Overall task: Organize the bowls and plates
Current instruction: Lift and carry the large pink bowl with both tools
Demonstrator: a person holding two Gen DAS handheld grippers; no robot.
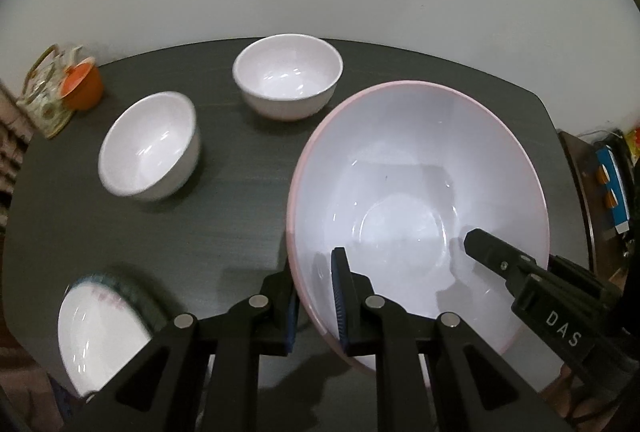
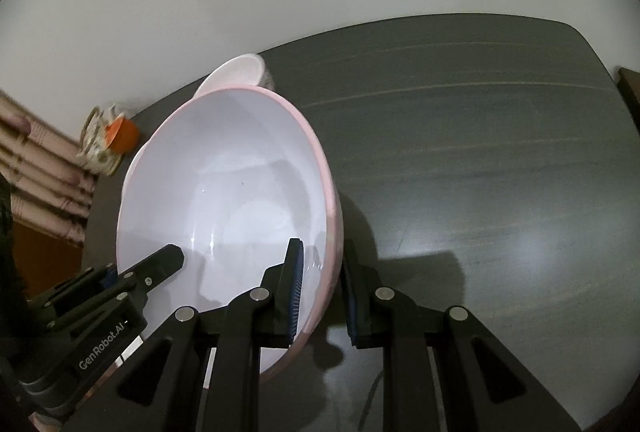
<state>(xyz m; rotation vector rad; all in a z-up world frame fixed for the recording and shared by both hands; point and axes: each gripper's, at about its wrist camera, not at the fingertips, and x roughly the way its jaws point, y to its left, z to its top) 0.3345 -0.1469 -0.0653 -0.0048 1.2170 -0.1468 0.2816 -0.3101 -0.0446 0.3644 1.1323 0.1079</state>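
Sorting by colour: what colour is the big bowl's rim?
Pink, on the large white bowl; clearest in the left wrist view.

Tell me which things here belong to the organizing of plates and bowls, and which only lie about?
Belong to the job:
- large pink-rimmed bowl, its rim between the fingers of both grippers
- two small white bowls
- patterned plate

Only lying about:
- orange cup
- floral teapot

- we see the left gripper [image 1: 316, 308]: matte black plastic fingers with blue ribbed pads [image 1: 339, 306] and round silver pivot pins.
- our right gripper [image 2: 322, 292] has the same black linkage bars with triangular cut-outs.
- white lettering reads "das" on one body, "genrobot.ai" on the other.
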